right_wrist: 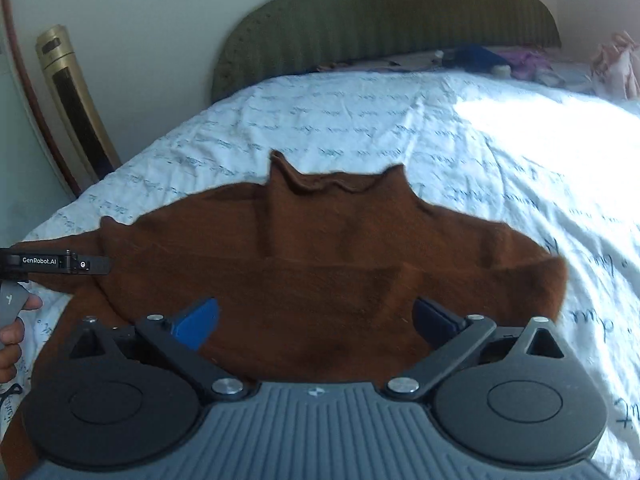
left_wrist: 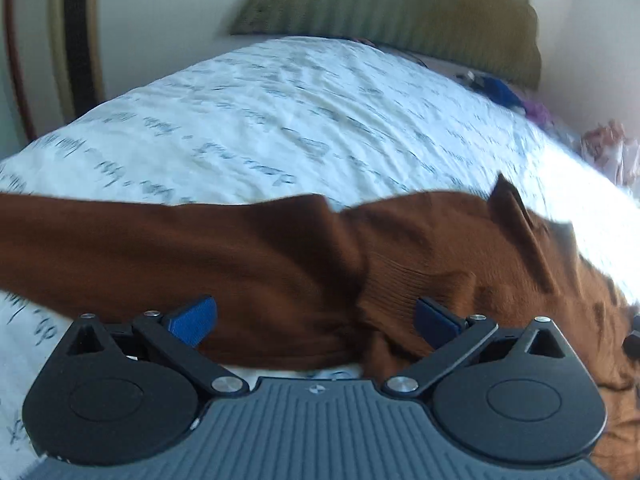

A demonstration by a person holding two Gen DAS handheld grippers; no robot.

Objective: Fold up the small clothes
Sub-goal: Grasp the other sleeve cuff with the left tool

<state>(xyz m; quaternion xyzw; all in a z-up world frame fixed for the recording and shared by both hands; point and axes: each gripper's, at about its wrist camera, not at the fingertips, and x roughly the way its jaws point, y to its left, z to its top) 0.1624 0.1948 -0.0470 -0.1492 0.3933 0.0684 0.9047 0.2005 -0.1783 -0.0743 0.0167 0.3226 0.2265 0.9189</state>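
A brown ribbed-knit turtleneck sweater (right_wrist: pixel 320 256) lies flat on the bed's white quilted cover printed with grey script (right_wrist: pixel 500 168). Collar points toward the olive tufted headboard (right_wrist: pixel 384 20); sleeves run crosswise, giving the long axis left to right. Right gripper (right_wrist: pixel 316 322): blue-padded jaws spread wide above the knit, gripping nothing. Left gripper (left_wrist: pixel 314 322): jaws likewise wide apart over the sleeve and ribbed cuff, holding nothing.
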